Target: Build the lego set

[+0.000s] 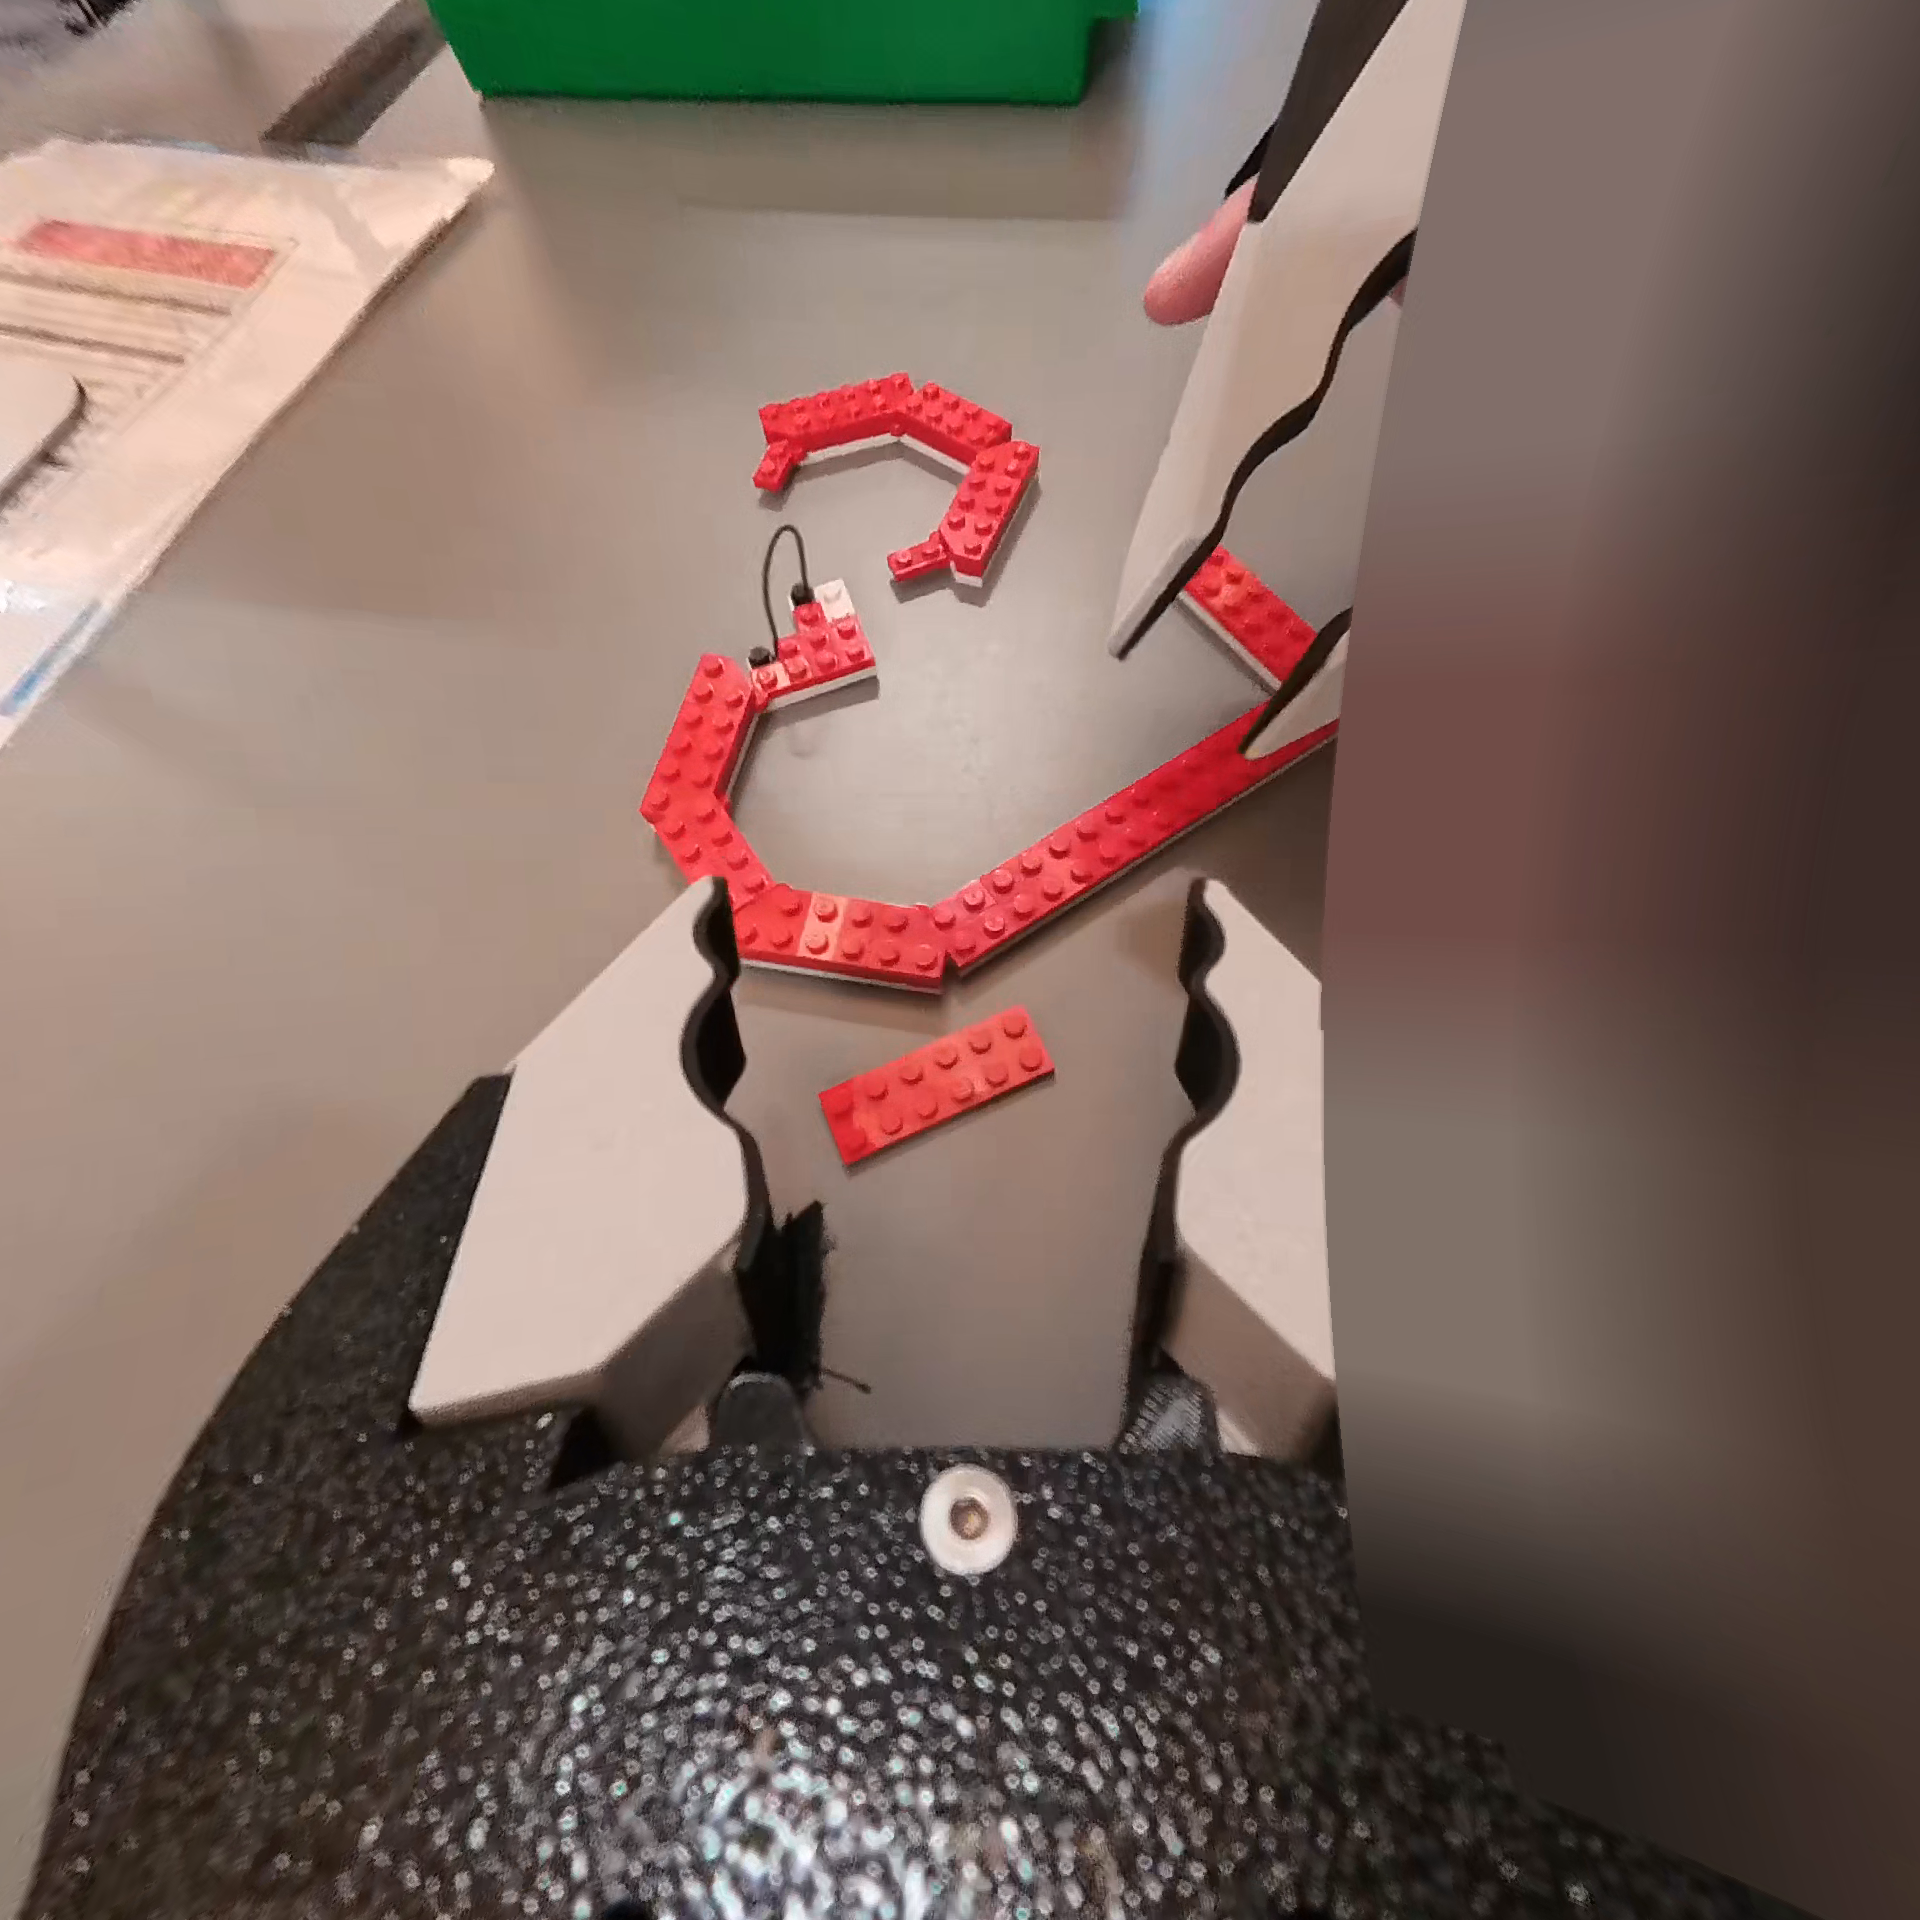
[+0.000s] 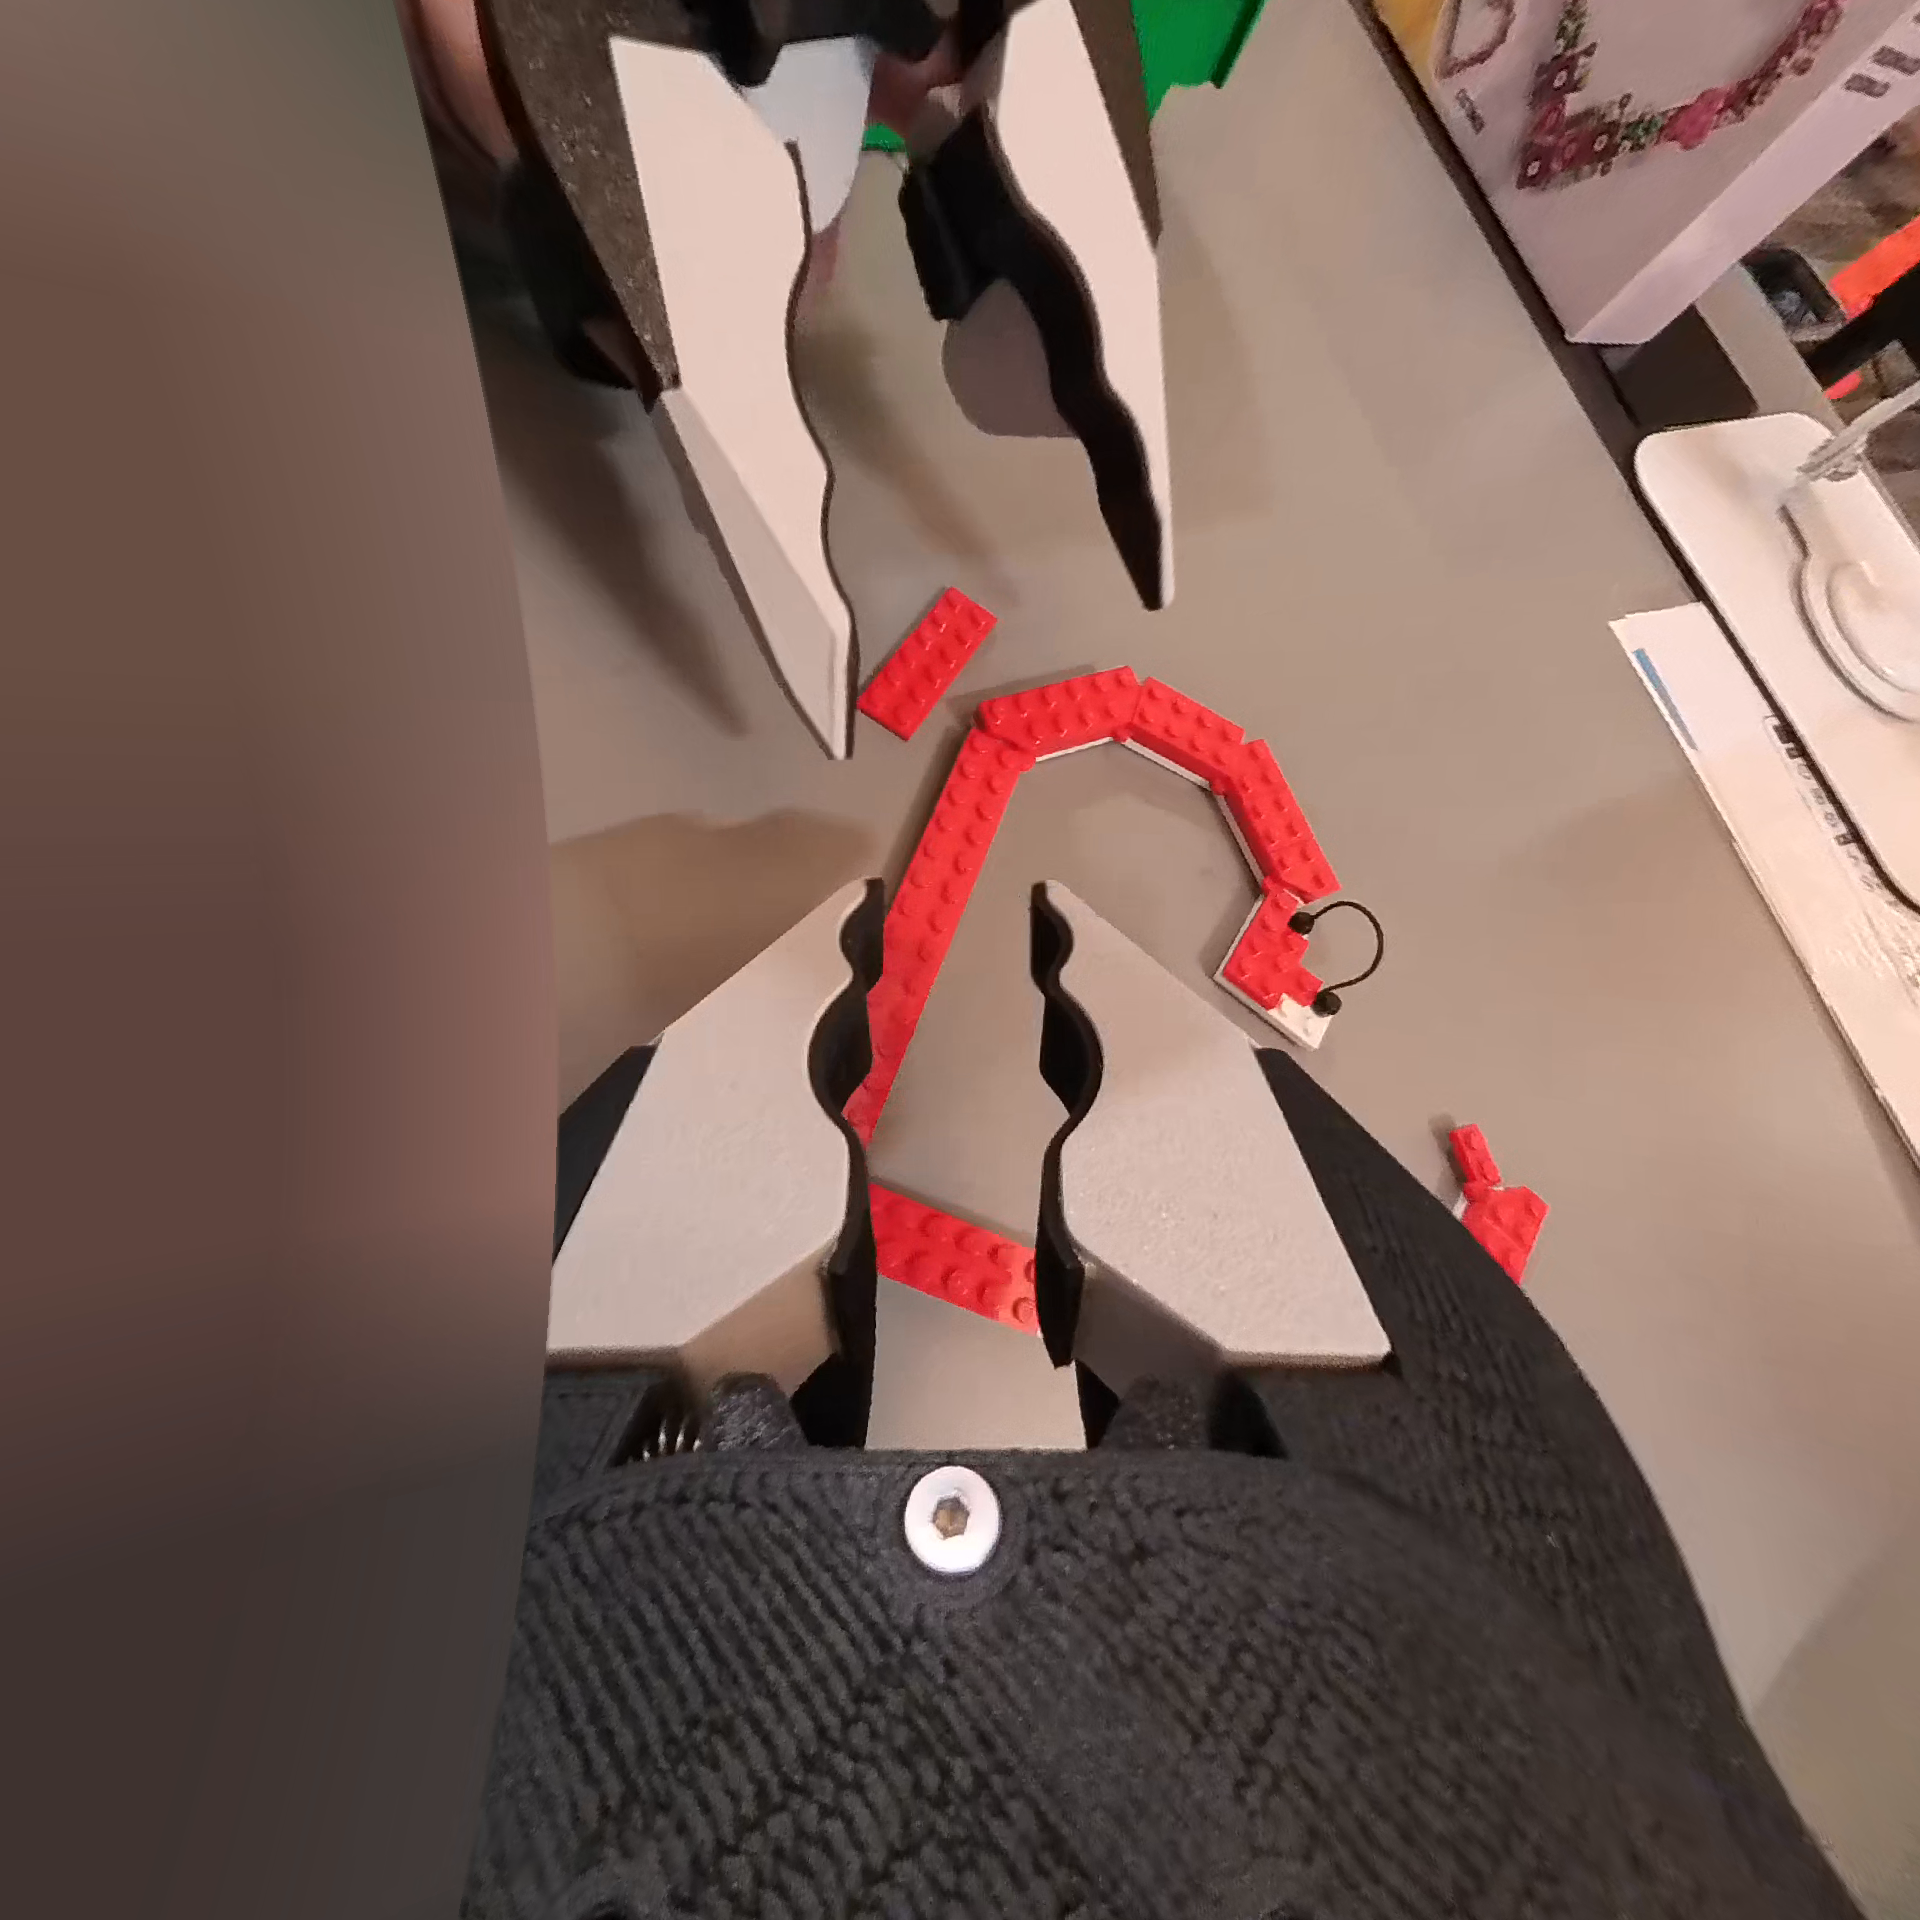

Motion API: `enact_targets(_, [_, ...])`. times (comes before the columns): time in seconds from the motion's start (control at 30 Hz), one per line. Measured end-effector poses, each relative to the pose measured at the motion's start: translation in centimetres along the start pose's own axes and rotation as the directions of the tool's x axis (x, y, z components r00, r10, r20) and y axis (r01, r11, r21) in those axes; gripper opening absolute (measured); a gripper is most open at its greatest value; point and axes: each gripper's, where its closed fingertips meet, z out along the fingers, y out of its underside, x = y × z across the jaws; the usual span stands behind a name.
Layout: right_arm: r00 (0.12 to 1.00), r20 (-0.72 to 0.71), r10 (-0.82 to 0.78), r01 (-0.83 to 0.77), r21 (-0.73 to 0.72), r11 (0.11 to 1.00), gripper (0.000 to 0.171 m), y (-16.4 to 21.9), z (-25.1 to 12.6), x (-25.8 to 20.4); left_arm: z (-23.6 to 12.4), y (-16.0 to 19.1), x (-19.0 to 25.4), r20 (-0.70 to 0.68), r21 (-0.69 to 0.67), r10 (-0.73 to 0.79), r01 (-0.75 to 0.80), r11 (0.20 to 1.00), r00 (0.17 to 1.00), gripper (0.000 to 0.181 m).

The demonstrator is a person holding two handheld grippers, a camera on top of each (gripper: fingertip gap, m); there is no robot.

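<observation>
Roughly mid-build, judging by layout: long red studded plate chain on grey underlayer point(image 1: 831, 925), bent into an open hook with a black cord loop point(image 1: 781, 582) at one end, flat on the grey tabletop point(image 1: 468, 644). Separate red curved arc segment point(image 1: 914, 457) apart, unjoined. Loose red two-by-six plate point(image 1: 935, 1081) unattached, lying between spread fingers of left gripper point(image 1: 956, 894), released, holding nothing. Right gripper point(image 2: 954, 894) parted, straddling the chain's straight run, not clamped. Left to do: join arc, seat loose plate. Open table around chain; green bin point(image 1: 779, 52) and printed sheets point(image 1: 156, 343) well apart; grippers near each other, so little room between them
</observation>
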Motion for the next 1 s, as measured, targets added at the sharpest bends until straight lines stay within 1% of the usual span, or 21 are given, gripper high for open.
enact_targets(0.03, [1.000,0.003,0.003,-0.003,0.001,1.000,0.027,0.0,0.1,0.0,0.1,0.2,0.1,-0.019,-0.010,-0.037,0.037,0.999,0.999,0.085])
enact_targets(0.1, [1.000,0.007,-0.004,0.004,-0.012,1.000,0.027,0.3,0.4,-0.2,0.3,0.5,0.3,-0.063,-0.029,-0.147,0.145,0.989,0.987,0.088])
enact_targets(0.17, [1.000,0.015,-0.004,0.004,-0.015,1.000,0.027,0.4,0.5,-0.3,0.4,1.7,0.1,-0.054,-0.097,-0.215,0.209,0.973,0.975,0.089])
enact_targets(0.23, [1.000,0.016,0.003,-0.003,-0.011,1.000,0.026,0.4,0.5,-0.2,0.1,3.0,-0.7,0.005,-0.158,-0.204,0.203,0.966,0.979,0.086])
enact_targets(0.3, [1.000,0.011,0.010,-0.010,-0.007,1.000,0.025,0.3,0.3,0.0,-0.3,3.1,-0.7,0.017,-0.177,-0.195,0.195,0.965,0.981,0.081])
enact_targets(0.33, [1.000,0.011,0.014,-0.014,-0.006,1.000,0.025,0.3,0.2,0.1,-0.5,3.1,-0.7,0.025,-0.185,-0.185,0.187,0.965,0.982,0.078])
enact_targets(0.4, [1.000,0.009,0.016,-0.016,0.002,1.000,0.024,0.2,0.1,0.2,-0.8,3.1,-0.6,0.037,-0.202,-0.153,0.157,0.967,0.988,0.065])
enact_targets(0.43, [1.000,0.009,0.014,-0.014,0.005,1.000,0.024,0.1,0.1,0.1,-0.9,3.2,-0.5,0.040,-0.209,-0.150,0.155,0.966,0.988,0.062])
enact_targets(0.63, [1.000,0.018,0.002,-0.002,-0.001,1.000,0.023,0.1,0.3,-0.3,-0.9,4.3,-0.6,0.058,-0.266,-0.209,0.216,0.939,0.976,0.067])
enact_targets(0.7, [1.000,0.018,-0.001,0.001,-0.002,1.000,0.023,0.0,0.3,-0.4,-1.0,4.5,-0.8,0.072,-0.279,-0.196,0.208,0.938,0.978,0.062])
enact_targets(0.77, [1.000,0.018,-0.003,0.003,-0.002,1.000,0.022,0.0,0.3,-0.5,-1.1,4.8,-0.9,0.091,-0.312,-0.139,0.160,0.936,0.986,0.053])
enact_targets(0.93, [1.000,0.025,0.010,-0.010,-0.003,1.000,0.018,0.1,0.4,-0.5,-1.0,4.8,-0.9,0.131,-0.352,-0.098,0.139,0.926,0.986,0.057])
enact_targets(1.0, [1.000,0.023,0.004,-0.005,0.004,1.000,0.018,-0.1,0.4,-0.6,-0.9,4.7,-0.7,0.127,-0.353,-0.098,0.137,0.925,0.987,0.058])
